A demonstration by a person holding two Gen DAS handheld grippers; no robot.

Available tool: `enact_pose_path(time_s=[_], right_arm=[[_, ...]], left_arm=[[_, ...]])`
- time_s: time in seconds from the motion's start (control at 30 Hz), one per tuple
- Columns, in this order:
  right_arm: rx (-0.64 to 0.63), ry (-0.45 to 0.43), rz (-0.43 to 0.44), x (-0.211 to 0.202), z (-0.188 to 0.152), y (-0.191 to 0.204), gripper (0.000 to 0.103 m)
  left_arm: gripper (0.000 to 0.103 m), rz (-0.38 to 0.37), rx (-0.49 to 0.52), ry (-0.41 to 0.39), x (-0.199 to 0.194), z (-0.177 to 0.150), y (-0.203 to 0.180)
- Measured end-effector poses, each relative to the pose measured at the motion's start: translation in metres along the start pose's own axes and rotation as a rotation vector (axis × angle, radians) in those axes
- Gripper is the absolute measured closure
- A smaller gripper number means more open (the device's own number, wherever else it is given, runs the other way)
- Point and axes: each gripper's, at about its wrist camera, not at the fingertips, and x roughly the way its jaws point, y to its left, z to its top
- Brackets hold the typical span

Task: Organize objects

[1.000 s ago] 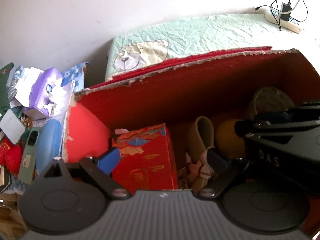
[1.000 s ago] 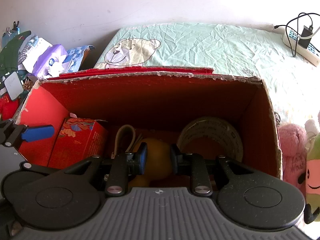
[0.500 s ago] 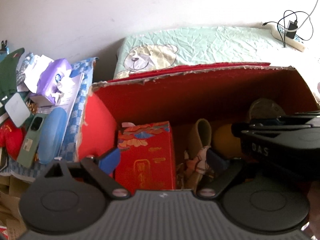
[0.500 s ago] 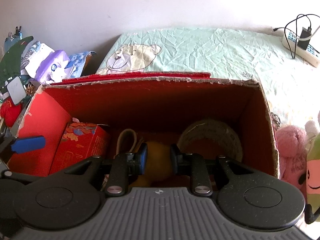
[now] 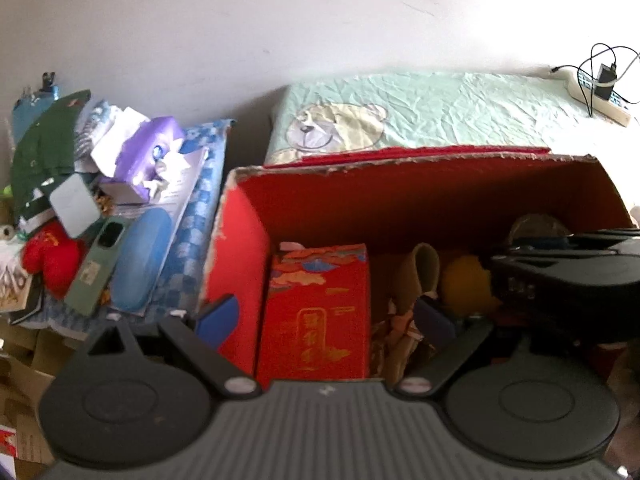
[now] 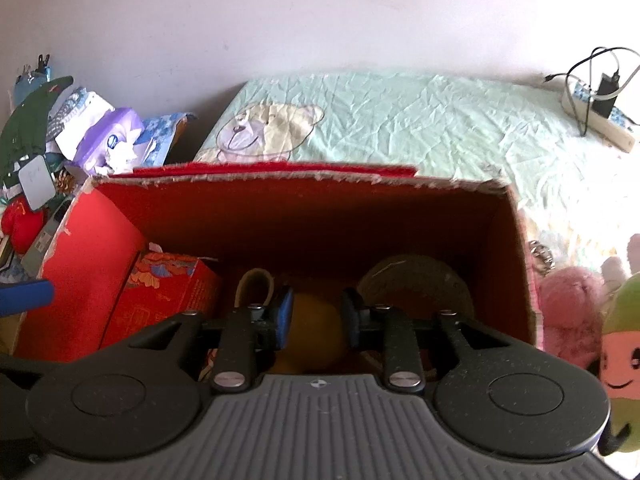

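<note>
My right gripper [image 6: 316, 318] has just been widening its jaws, pads flanking the round yellow ball [image 6: 316, 334] inside the torn-edged red cardboard box [image 6: 516, 264], apparently clear of it. My left gripper [image 5: 326, 316] gapes wide, empty, straddling the box's left wall above the red printed carton [image 5: 318, 308]

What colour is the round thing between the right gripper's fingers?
Yellow ball, clearest in the right wrist view.

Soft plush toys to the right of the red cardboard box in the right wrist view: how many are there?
2: a pink fuzzy plush toy against the box's right wall, and a green-and-orange smiling plush toy at the frame edge. Others may lie beyond.
</note>
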Motion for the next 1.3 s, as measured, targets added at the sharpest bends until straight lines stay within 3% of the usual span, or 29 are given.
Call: enact_pose_path(time_s=[0.27,0.53,0.7,0.97,1.3], right_arm=[[-0.025,-0.060,-0.046,-0.045,-0.003,0.002,0.056],[0.000,-0.090,-0.042,-0.089,-0.023,0.004,0.053],[-0.005,-0.097,-0.024,-0.106,-0.040,0.011,0.050],[-0.014,-0.078,-0.002,-0.121,-0.065,0.015,0.050],[0.013,-0.006,0.033,-0.125,-0.098,0.011,0.051]], left_arm=[[0.009,-0.013,-0.027,-0.042,-0.034,-0.006,0.006],[0.008,-0.028,0.000,-0.068,-0.073,-0.024,0.000],[0.008,-0.065,-0.004,-0.045,-0.090,-0.041,0.000],[0.005,-0.058,0.002,-0.002,-0.098,-0.068,-0.007],[0.005,-0.057,-0.010,0.134,-0.081,-0.100,-0.012]])
